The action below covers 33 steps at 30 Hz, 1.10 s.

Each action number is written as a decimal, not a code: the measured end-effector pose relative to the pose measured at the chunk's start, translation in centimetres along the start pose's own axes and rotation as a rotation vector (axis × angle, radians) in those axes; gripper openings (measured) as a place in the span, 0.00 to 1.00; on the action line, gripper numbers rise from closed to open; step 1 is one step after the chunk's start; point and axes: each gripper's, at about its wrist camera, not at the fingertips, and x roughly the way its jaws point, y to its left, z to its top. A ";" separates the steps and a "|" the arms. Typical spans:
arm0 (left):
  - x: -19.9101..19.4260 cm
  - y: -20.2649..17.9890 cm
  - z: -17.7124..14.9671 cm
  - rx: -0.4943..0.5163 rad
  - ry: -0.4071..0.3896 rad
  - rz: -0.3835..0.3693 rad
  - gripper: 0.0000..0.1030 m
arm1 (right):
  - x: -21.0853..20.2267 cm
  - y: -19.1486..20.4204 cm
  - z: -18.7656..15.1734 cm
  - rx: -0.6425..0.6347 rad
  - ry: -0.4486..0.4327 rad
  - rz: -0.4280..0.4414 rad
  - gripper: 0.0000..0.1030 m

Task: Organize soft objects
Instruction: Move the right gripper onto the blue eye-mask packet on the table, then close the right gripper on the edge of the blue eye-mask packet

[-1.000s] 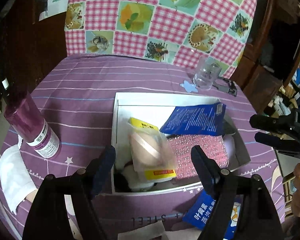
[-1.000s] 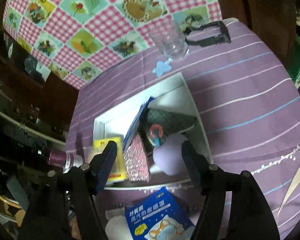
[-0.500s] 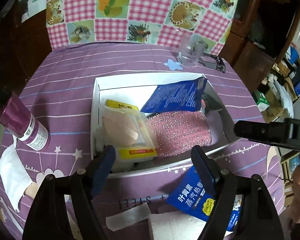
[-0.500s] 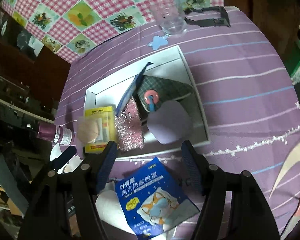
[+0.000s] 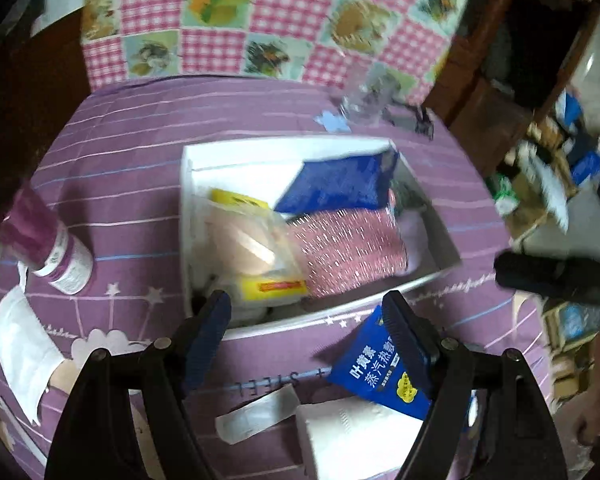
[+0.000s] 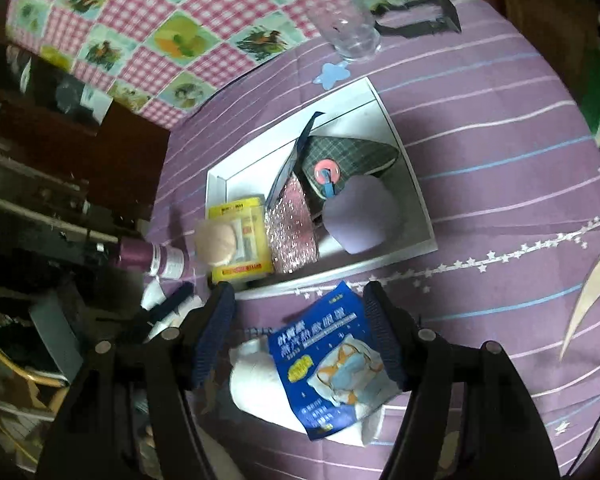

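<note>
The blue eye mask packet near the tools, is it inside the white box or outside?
Outside. The packet lies on the purple cloth before the box rim, partly on a white tissue pack.

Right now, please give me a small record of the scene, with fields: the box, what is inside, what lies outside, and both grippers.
container: white box on the purple striped tablecloth
inside box: yellow sponge pack, pink glitter scouring pad, blue packet, plaid pouch, lilac puff
outside box: blue steam eye mask packet on white tissue, purple bottle, clear glass
left gripper: open, holds nothing
right gripper: open, above the eye mask packet
</note>
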 end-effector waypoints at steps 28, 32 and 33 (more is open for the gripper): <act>4.1 -2.0 -0.9 0.029 0.154 0.031 0.73 | 3.1 -5.1 -2.8 0.242 0.011 0.205 0.02; 4.3 -0.8 -0.7 -0.002 0.158 0.033 0.73 | 2.4 -3.9 -1.7 0.237 -0.018 0.224 0.01; 4.3 -0.8 -0.7 -0.008 0.158 0.034 0.73 | 2.3 -3.6 -1.6 0.230 -0.026 0.219 0.01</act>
